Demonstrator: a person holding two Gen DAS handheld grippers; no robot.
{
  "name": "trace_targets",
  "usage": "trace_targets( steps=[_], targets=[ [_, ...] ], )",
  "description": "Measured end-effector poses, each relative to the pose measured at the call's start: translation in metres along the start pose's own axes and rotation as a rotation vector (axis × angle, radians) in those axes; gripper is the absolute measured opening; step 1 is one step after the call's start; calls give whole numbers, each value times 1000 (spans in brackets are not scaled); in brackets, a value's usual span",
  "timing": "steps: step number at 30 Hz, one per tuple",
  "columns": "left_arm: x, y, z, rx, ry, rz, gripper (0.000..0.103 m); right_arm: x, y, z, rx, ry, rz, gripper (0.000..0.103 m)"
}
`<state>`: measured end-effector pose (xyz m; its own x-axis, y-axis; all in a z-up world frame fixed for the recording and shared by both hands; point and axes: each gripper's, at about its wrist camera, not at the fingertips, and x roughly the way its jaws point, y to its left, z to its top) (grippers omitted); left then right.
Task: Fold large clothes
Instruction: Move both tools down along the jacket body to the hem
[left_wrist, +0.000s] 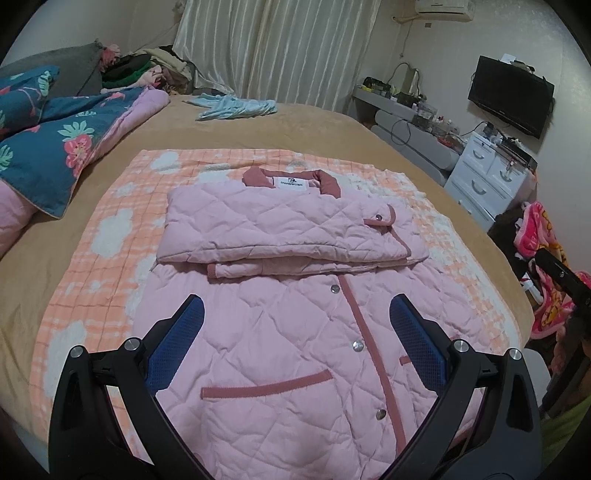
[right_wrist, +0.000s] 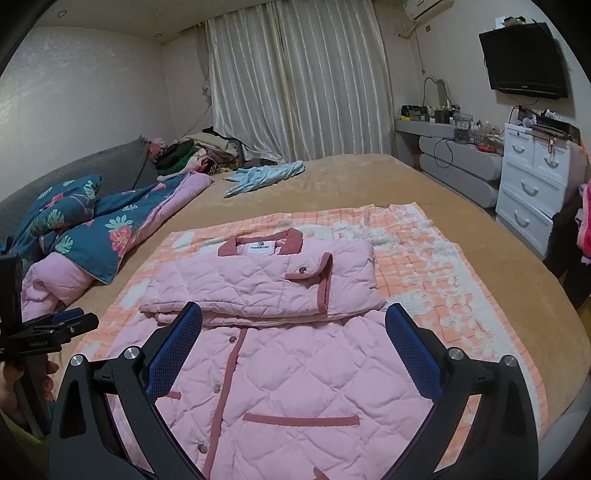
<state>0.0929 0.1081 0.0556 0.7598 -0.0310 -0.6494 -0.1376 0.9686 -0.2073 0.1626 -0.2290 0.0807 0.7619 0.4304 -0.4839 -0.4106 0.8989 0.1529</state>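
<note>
Tan bedding covers the wide bed (left_wrist: 314, 125) that fills this bedroom. Nearest the foot edge, the left gripper (left_wrist: 297, 321) hangs over the lower half of a pink quilted jacket (left_wrist: 295, 350), its jaws spread wide with nothing between the blue pads (left_wrist: 177, 343). Just beside it, the right gripper (right_wrist: 293, 332) hangs over the same lower half, jaws equally wide apart and holding nothing.

The jacket lies face up on an orange-and-white checked blanket (left_wrist: 110, 229) spread over the middle of the bed, snaps and dark pink trim showing down the front. Both sleeves are folded across the chest, and the collar (left_wrist: 291, 179) points toward the far edge.

At the left edge, a teal floral quilt (left_wrist: 44, 125) is bunched up. Farther on, near the far edge, a light blue garment (left_wrist: 236, 107) lies crumpled. Beyond the bed, pale curtains (left_wrist: 280, 48) hang closed. Off the right edge stands a white drawer unit (left_wrist: 487, 173), with a dark television (left_wrist: 511, 94) mounted on the wall above it.
</note>
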Motion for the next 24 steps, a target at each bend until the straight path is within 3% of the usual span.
trace_targets(
  steps=[11,24],
  targets=[
    [-6,8,-25,3,15,42,94,-8,-5,-21,-24,36,-18,99],
    [6,34,-74,-6,99,78,94,-2,-27,-54,-17,116,-50,99]
  ],
)
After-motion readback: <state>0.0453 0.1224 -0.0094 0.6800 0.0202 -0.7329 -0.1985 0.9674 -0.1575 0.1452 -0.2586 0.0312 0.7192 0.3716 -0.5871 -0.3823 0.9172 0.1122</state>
